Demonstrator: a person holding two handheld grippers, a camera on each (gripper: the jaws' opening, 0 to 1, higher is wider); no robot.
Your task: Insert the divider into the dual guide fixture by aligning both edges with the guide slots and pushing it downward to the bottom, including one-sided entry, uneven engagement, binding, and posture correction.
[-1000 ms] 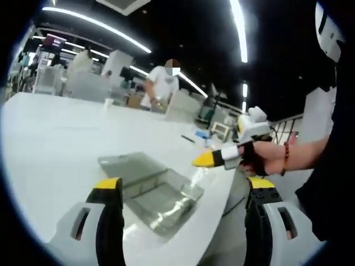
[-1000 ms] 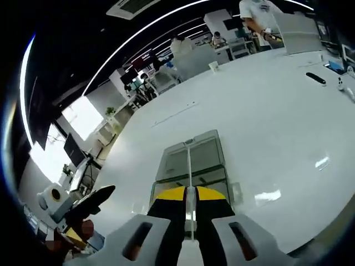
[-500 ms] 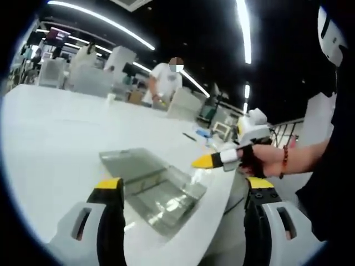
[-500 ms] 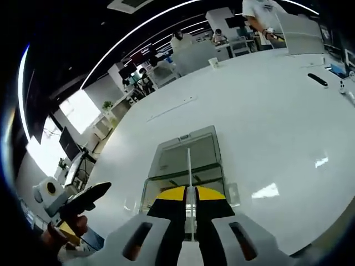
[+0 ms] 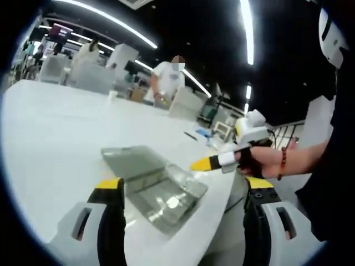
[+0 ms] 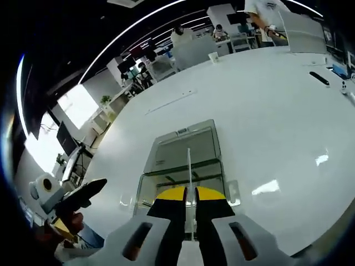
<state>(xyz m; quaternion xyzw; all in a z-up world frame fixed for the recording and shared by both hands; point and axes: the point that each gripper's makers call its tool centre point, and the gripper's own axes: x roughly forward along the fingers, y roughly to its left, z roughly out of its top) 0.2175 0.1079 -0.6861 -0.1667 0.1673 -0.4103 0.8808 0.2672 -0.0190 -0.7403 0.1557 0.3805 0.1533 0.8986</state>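
At lower centre, the right claw [image 6: 189, 195] is clamped on a thin clear plastic divider [image 6: 188, 166] above the transparent guide fixture [image 6: 183, 160] on the white tabletop [image 6: 266, 122], while the left claw [image 5: 183, 194] stands apart.

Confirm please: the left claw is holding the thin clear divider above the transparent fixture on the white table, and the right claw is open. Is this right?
The sides are swapped. In the right gripper view, the right claw is shut on the divider above the fixture on the table. The left gripper view shows the left claw open, holding nothing.
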